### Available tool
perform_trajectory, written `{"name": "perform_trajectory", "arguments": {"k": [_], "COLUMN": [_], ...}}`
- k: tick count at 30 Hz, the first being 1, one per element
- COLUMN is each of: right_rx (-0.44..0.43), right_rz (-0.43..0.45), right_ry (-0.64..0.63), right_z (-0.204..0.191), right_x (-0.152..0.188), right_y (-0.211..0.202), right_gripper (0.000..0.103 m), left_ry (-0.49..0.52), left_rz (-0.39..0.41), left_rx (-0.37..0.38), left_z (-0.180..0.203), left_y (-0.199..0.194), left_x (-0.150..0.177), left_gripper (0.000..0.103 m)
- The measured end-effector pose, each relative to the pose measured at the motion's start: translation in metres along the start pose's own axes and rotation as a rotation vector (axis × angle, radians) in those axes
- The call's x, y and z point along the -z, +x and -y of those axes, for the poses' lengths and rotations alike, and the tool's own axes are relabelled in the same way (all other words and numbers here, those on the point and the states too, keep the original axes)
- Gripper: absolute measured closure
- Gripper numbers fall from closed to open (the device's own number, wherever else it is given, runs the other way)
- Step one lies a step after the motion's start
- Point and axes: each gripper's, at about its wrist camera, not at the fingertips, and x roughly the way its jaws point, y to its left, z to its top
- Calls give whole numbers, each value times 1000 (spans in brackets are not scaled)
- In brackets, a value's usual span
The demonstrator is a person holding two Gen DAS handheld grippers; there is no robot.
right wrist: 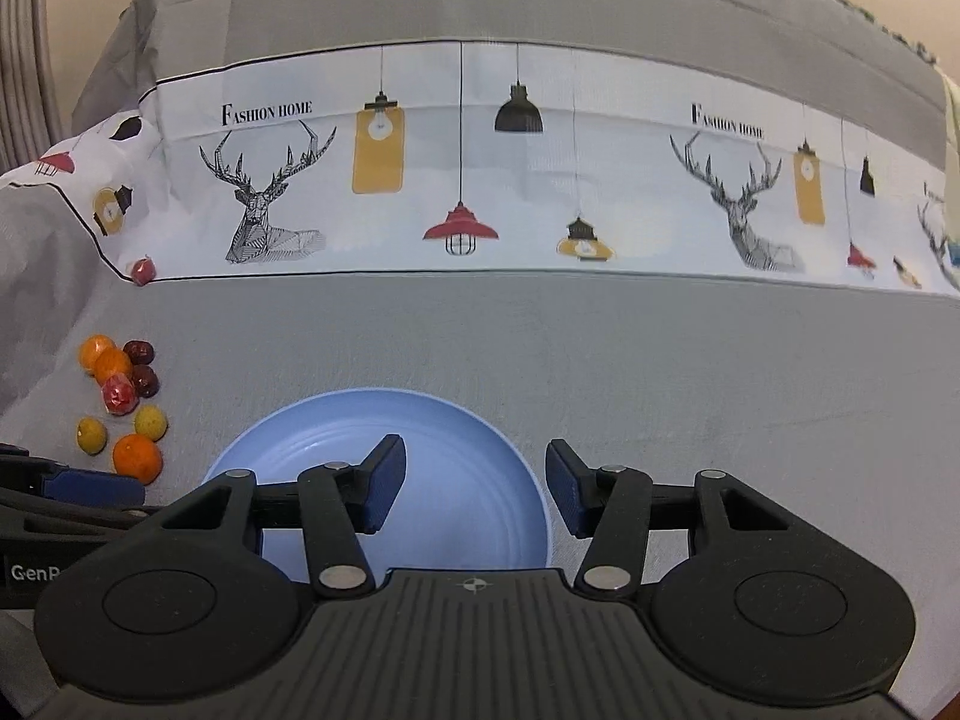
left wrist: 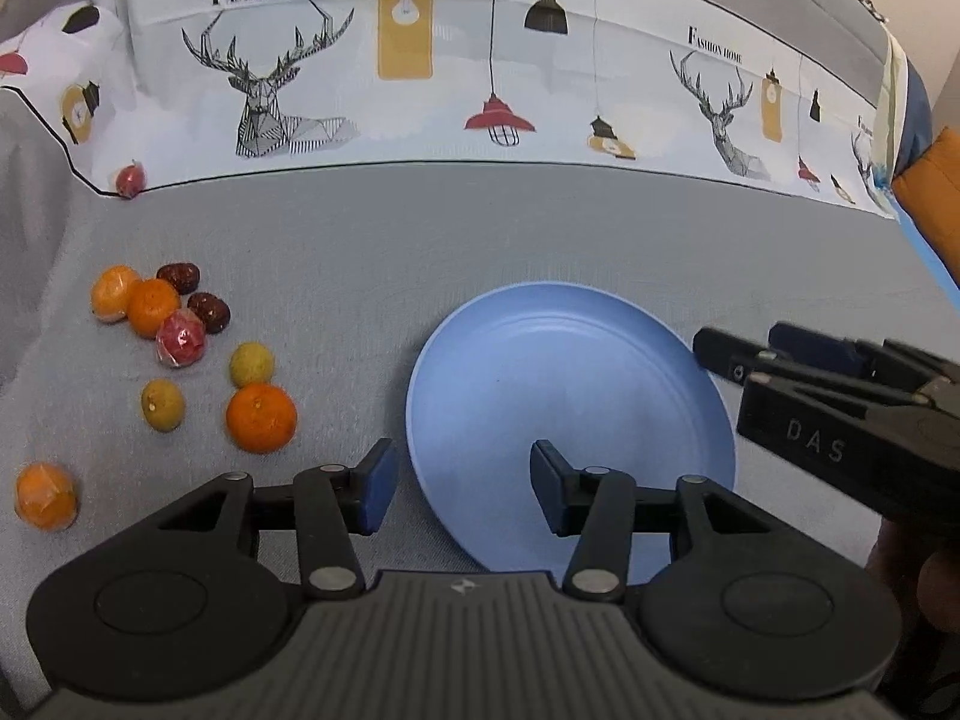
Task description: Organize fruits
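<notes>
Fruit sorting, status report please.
Both tongs, left and right, open, empty. Blue plate bare. Fruit loose on cloth left of it. Nothing in the way.

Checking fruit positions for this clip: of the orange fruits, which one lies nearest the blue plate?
The bare orange, below the yellow-green fruit, is closest to the blue plate. The other oranges sit farther left: two in the cluster and a wrapped one alone at the left edge.

Grey cloth covers whole surface. White printed band runs across its far edge w/ deer, hanging lamps, "FASHION HOME" text. Orange-blue cushion at far right corner. Curtain beyond far left corner.
</notes>
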Motion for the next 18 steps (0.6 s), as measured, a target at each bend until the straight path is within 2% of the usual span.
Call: {"name": "perform_trajectory", "arguments": {"k": [2, 8, 12, 18], "right_rx": [2, 41, 20, 2], "right_rz": [-5, -57, -66, -89], "right_ry": [16, -25, -13, -21], "right_z": [-1, -5, -3, -8], "right_x": [-1, 2, 1, 3], "right_y": [2, 7, 7, 9], "right_gripper": [49, 48, 48, 48], "left_ry": [3, -40, -10, -3], "left_rz": [10, -2, -19, 0], "left_rx": [-19, 20, 26, 49], "left_z": [1, -3, -2, -2], "left_y": [1, 3, 5, 2], "left_x": [-2, -2, 0, -1], "left_gripper": [49, 49, 49, 49]}}
